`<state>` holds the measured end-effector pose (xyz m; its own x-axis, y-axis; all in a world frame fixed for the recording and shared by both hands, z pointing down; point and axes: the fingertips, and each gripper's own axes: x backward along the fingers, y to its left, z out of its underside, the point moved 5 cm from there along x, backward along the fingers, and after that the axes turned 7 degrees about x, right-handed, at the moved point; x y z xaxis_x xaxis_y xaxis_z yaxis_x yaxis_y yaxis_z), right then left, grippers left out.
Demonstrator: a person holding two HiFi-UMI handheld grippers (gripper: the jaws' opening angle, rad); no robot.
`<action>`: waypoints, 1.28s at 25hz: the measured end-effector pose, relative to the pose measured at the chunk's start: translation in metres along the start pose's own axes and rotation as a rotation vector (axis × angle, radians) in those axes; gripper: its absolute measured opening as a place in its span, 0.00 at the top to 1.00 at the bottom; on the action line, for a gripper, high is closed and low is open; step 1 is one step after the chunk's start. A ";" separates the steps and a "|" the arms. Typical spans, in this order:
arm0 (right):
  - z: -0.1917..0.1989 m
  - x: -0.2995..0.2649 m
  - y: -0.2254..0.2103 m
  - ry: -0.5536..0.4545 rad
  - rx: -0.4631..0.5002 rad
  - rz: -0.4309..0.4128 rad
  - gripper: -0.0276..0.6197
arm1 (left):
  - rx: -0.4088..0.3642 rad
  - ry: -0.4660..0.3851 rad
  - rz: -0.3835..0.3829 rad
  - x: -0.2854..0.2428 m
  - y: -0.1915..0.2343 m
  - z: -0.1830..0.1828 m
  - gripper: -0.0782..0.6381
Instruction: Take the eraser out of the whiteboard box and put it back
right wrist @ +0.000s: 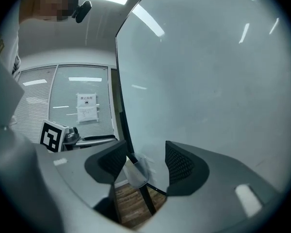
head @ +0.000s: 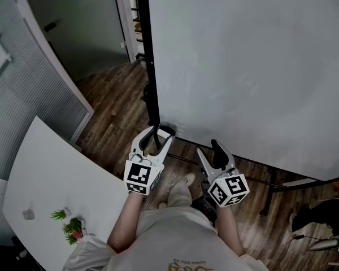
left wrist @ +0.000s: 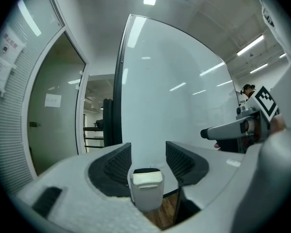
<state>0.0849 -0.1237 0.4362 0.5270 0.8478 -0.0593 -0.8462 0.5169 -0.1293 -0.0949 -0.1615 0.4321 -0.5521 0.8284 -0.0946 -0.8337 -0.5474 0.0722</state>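
The large whiteboard [head: 254, 66] stands upright in front of me. A small translucent white box [left wrist: 147, 191] hangs at its lower left corner, with the cream-topped eraser [left wrist: 147, 178] inside. My left gripper [head: 160, 133] points level at that corner. Its jaws stand apart on either side of the box, and I see no pad pressing on it. My right gripper [head: 212, 151] is held to the right, open and empty, facing the board's lower edge. In the right gripper view the box [right wrist: 136, 171] shows tilted beside the black frame post.
The black frame post [head: 150, 66] runs up the board's left side, and a stand leg [head: 271, 191] crosses the wood floor below. A white table [head: 51, 174] with small plants [head: 70, 226] is at the lower left. A glass partition lies beyond.
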 end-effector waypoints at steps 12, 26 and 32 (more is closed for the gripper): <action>-0.010 0.011 0.016 -0.037 0.028 0.034 0.72 | 0.035 -0.061 -0.066 0.029 0.006 -0.005 0.75; -0.007 0.010 0.014 -0.050 0.033 0.081 0.94 | 0.060 -0.061 -0.124 0.036 0.020 0.005 0.90; -0.006 0.008 0.012 -0.034 0.039 0.094 0.94 | 0.069 -0.050 -0.129 0.034 0.025 0.007 0.90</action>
<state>0.0798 -0.1112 0.4283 0.4431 0.8957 -0.0360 -0.8944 0.4390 -0.0857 -0.1346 -0.1462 0.4378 -0.4376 0.8973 -0.0580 -0.8944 -0.4277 0.1310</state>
